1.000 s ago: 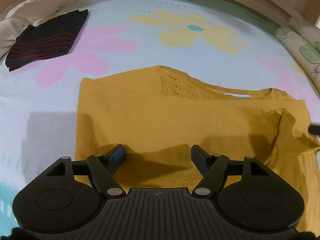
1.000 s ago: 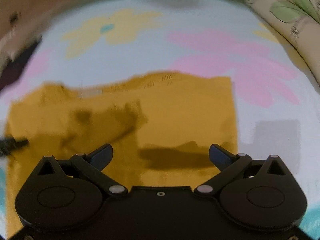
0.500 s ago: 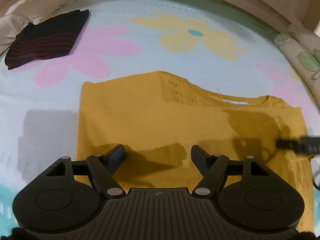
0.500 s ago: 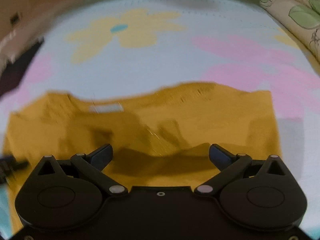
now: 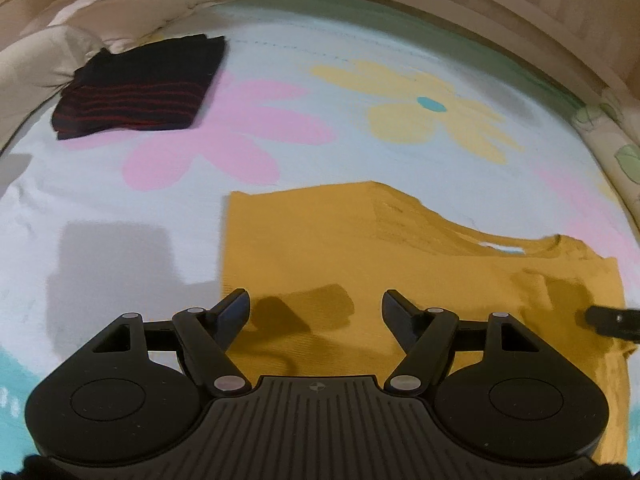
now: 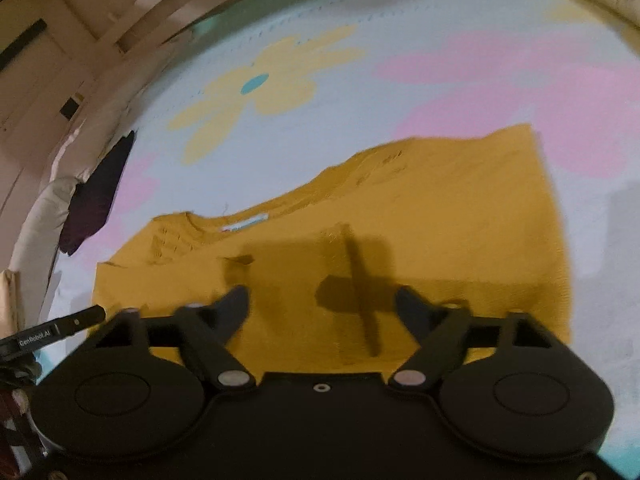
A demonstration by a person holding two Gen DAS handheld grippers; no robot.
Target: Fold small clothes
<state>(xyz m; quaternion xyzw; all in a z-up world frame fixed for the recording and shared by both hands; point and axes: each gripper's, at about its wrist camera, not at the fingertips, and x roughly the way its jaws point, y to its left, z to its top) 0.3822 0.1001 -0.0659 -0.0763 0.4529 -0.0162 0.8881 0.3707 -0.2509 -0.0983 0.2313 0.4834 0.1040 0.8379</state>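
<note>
A mustard-yellow knit top lies flat on the flowered bedspread, its sides folded in and its neckline label facing up; it also shows in the right wrist view. My left gripper is open and empty above the top's near left part. My right gripper is open and empty above the top's near middle. The right gripper's finger shows at the right edge of the left wrist view, and the left gripper's finger shows at the left in the right wrist view.
A folded black garment with red stripes lies at the far left of the bed, next to a beige pillow. A leaf-print pillow lies at the right. A wooden headboard runs behind.
Both grippers have pulled back and shifted left over the top, still open. The right wrist view has tilted, so the top now slopes up to the right.
</note>
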